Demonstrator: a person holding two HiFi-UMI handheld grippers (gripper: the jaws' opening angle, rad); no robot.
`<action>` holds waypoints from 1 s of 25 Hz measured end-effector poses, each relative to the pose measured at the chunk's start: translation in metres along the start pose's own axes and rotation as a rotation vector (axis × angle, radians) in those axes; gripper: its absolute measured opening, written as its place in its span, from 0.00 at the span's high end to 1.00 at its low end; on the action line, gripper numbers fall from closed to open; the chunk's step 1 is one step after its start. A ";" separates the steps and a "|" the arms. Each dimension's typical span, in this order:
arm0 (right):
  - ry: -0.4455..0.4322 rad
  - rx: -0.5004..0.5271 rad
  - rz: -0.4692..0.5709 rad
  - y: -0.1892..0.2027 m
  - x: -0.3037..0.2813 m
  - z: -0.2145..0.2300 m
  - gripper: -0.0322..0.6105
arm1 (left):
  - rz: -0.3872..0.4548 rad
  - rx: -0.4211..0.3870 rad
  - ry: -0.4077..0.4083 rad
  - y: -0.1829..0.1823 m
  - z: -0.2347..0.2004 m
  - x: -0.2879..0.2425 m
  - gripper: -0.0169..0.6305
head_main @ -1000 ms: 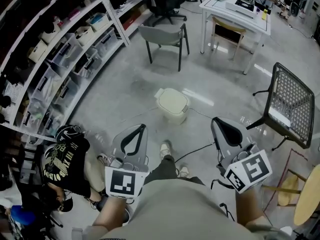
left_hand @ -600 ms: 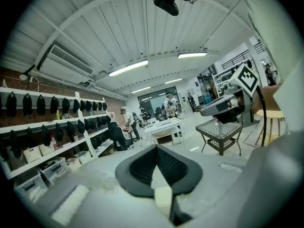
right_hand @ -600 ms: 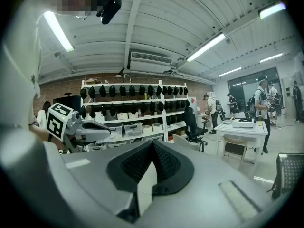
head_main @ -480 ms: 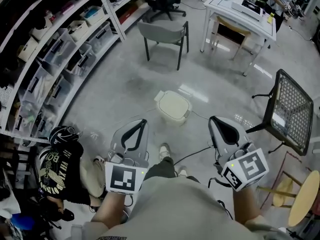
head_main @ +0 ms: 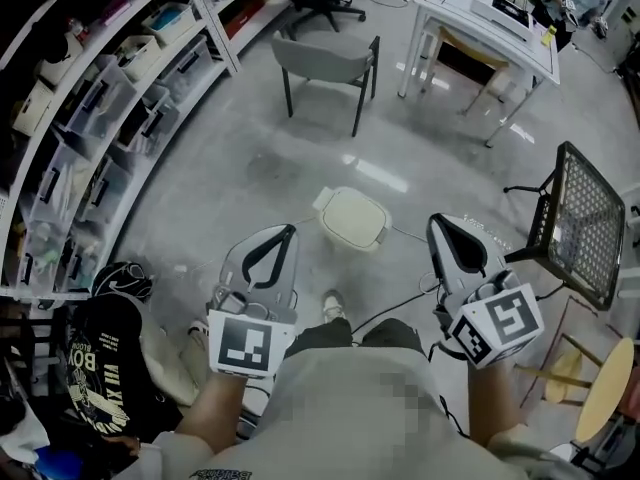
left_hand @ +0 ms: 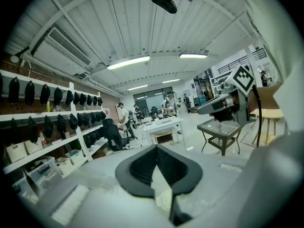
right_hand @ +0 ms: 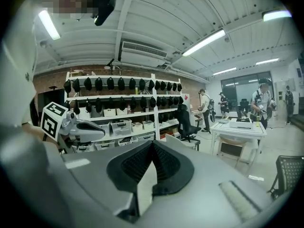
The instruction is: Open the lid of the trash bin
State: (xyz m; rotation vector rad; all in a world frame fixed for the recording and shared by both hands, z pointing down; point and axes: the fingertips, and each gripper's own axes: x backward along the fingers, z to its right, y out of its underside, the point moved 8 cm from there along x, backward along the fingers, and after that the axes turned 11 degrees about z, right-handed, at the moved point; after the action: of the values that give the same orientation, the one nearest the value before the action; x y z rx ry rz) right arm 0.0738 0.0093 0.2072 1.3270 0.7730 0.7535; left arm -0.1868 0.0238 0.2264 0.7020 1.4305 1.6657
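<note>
Head view is showing a polished grey concrete floor (head_main: 250, 158) that is catching pale reflections of the ceiling lights. White metal shelving (head_main: 95, 98) loaded with clear plastic boxes is curving down the left side of the frame.

One cream plastic trash bin with rounded corners (head_main: 352, 218) is sitting on the floor at the centre of the frame, its lid lying flat and closed. It is resting just beyond the two gripper tips and between them, touching neither.

Two grippers are showing in the lower half. The left gripper (head_main: 289, 229) is pointing up-frame at lower centre-left, and the right gripper (head_main: 436, 221) is doing the same at lower centre-right. Each is carrying one cube with square black-and-white markers.

In the left gripper view the left gripper (left_hand: 155, 147) is holding its ribbed black pads clenched tip to tip with nothing between them. In the right gripper view the right gripper (right_hand: 152, 142) is pressed together the same way, likewise empty.

One grey plastic chair on black legs (head_main: 325, 63) is standing at upper centre. One white rectangular table (head_main: 490, 18) is at upper right, and one black mesh-topped metal stand (head_main: 585, 223) is at the right edge. One round wooden stool (head_main: 612, 388) is peeking in at lower right. One person in a black printed shirt (head_main: 115, 333) is sitting at lower left. A few more people are standing far off by the table, perhaps four, though they are too small to count surely.
</note>
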 end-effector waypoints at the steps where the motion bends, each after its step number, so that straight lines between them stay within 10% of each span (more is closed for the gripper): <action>1: 0.005 -0.004 -0.003 0.002 -0.004 0.001 0.95 | -0.003 0.000 0.000 0.003 -0.004 -0.003 0.97; 12: -0.015 -0.072 -0.149 0.063 -0.045 0.044 0.95 | -0.146 -0.004 0.015 0.062 -0.020 -0.041 0.97; 25: -0.061 -0.199 -0.503 0.284 -0.108 0.133 0.95 | -0.397 0.153 0.052 0.219 0.020 -0.113 0.97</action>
State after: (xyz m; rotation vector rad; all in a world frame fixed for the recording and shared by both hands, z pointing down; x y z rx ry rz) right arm 0.1160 -0.1267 0.5074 0.9167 0.9101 0.3743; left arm -0.1600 -0.0679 0.4548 0.4225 1.6254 1.2846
